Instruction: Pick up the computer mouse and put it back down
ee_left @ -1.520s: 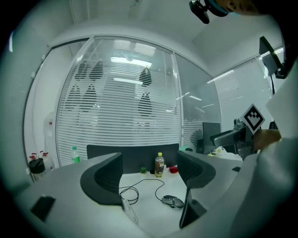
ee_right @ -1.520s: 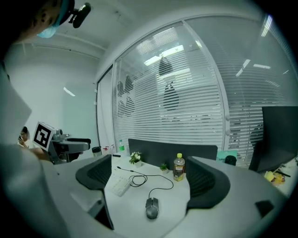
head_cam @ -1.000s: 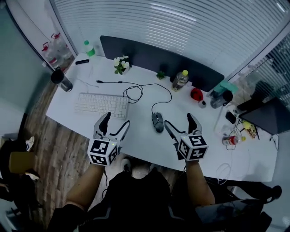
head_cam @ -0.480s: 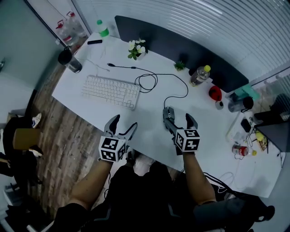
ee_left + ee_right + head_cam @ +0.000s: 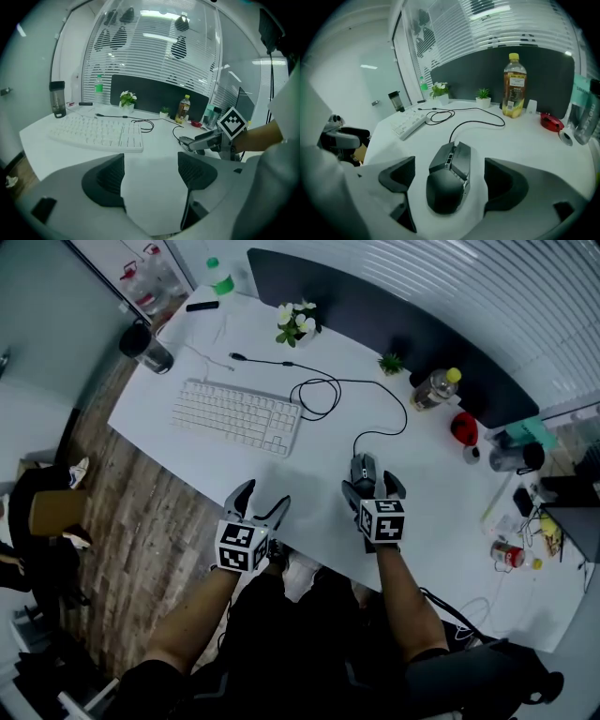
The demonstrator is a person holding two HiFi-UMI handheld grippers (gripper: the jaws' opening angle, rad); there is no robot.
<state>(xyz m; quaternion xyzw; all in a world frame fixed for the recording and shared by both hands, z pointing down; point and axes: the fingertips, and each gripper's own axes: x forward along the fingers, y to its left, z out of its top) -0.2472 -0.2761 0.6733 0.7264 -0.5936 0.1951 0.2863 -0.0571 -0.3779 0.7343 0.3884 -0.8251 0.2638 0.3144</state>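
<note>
A dark grey wired computer mouse [image 5: 363,468] lies on the white desk [image 5: 309,498], its cable looping off toward the back. My right gripper [image 5: 372,486] is open, one jaw on each side of the mouse's rear. In the right gripper view the mouse [image 5: 452,164] sits between the pads of that gripper [image 5: 451,180] with a gap on both sides. My left gripper [image 5: 263,498] is open and holds nothing, low over the desk's front edge. In the left gripper view, bare desk shows between the jaws of this gripper [image 5: 150,173].
A white keyboard [image 5: 239,415] lies to the left of the mouse. Along the back stand a yellow-capped bottle [image 5: 434,388], a red dish [image 5: 463,427], a flower pot [image 5: 298,322], a green bottle [image 5: 218,277] and a black tumbler [image 5: 147,345]. The black cable [image 5: 328,390] coils mid-desk.
My right gripper has moved forward and left until its open jaws straddle the mouse. The left gripper stays open near the front edge.
</note>
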